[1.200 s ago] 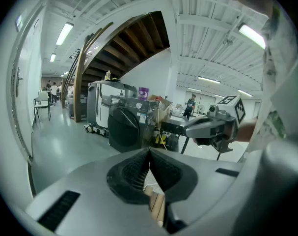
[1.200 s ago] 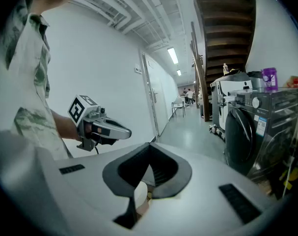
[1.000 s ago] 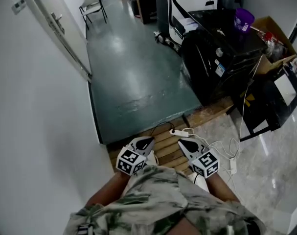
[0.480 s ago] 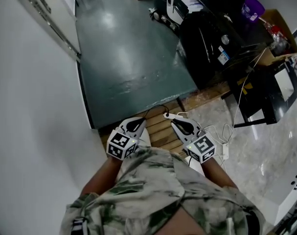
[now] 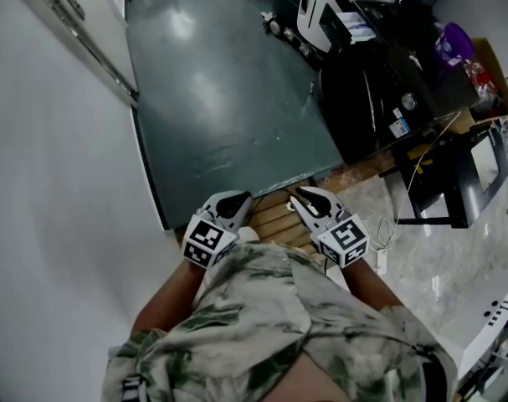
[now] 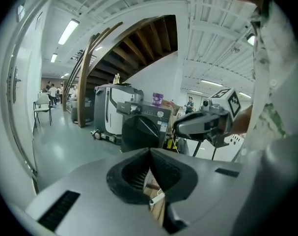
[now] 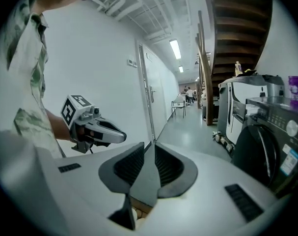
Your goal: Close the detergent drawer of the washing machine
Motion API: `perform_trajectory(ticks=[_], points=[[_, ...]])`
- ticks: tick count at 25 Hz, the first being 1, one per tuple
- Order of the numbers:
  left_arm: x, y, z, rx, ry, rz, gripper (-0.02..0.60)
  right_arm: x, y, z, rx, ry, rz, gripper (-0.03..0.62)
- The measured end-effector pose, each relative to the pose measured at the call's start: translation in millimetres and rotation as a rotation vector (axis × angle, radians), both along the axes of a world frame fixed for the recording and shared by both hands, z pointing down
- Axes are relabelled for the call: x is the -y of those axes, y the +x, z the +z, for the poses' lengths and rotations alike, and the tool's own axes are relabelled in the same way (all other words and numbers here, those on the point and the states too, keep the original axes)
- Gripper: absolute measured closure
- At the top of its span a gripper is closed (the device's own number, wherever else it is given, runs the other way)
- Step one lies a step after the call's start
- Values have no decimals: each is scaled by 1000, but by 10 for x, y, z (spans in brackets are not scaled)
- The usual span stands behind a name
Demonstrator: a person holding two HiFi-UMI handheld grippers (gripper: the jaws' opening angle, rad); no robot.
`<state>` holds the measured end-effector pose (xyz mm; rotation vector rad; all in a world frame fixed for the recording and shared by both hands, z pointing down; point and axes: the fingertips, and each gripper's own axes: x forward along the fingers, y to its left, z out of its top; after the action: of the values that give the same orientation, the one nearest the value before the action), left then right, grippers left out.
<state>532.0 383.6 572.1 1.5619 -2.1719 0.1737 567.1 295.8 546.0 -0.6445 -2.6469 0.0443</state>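
Detergent drawer, indistinct on the far washing machine (image 5: 366, 99): likely light, stiff plastic; I'd push its front. Left gripper (image 5: 237, 199) and right gripper (image 5: 304, 198) clenched, empty.

Wooden pallet (image 5: 275, 219) beside green floor (image 5: 220, 99); cardboard box (image 5: 494, 61) far right.

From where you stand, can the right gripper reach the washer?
Probably not yet: the right gripper sits close to the body, the washer stands apart across the floor. No obstacle shows between.
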Motion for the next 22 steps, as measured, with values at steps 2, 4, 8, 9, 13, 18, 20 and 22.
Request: perform_trajectory(ticks=[2,4,8,9,13,18,20,22], points=[[-148,-253,-192,10,-4,-1,557,-152,-274,-195,6,5,-12,510],[-279,-447,-329,12,-3,-7,557,-295,-486,-372,14,10,-25,511],[-441,-729,-530,3,25,-45,557,-499,-798,-563,9,14,-55,513],[-476,-784,-559,-1,34,-61,557,-548,-868,-581,7,17,-68,513],[-636,-1035,-546,-17,49,-116,557,-760,-1188,-556,2,23,-128,513],[-693,-1409,-467,-29,20,-152,557,-838,-1647,-473,-11,1,-176,514],[-725,-1630,-410,-37,9,-159,557,-864,-1864,-414,-19,-6,-181,514],[-727,-1942,-370,-40,3,-164,557,-862,-2161,-341,-29,-9,-184,514]])
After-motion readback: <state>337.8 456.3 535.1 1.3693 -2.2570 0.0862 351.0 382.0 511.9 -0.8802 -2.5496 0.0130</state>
